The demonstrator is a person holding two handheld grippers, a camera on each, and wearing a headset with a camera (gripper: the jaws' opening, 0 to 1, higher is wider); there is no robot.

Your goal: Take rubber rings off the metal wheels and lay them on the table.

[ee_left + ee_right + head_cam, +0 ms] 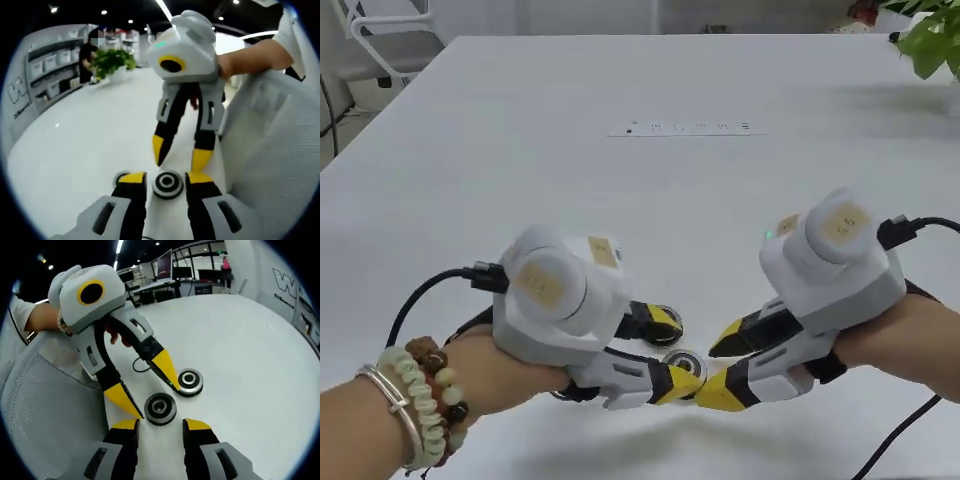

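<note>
A small metal wheel with a black rubber ring (pixel 682 362) (pixel 167 184) (pixel 160 408) lies flat on the white table (pixel 650 200), near its front edge. My left gripper (pixel 670 350) (pixel 165 179) (pixel 150 392) is open, one yellow-tipped jaw on each side of this wheel. Facing it from the right, my right gripper (pixel 725 365) (pixel 161 425) (pixel 180 152) is open too, its tips just short of the same wheel. A second ringed wheel (pixel 663 316) (pixel 190 381) (pixel 120 176) lies a little farther back, beside the left gripper's far jaw.
A flat strip with small dark marks (pixel 685 127) lies mid-table. A leafy plant (pixel 930 40) stands at the far right corner and a chair (pixel 380 40) beyond the far left. Black cables (pixel 430 290) trail from both grippers. A person's mesh-covered body (pixel 50 405) is close behind.
</note>
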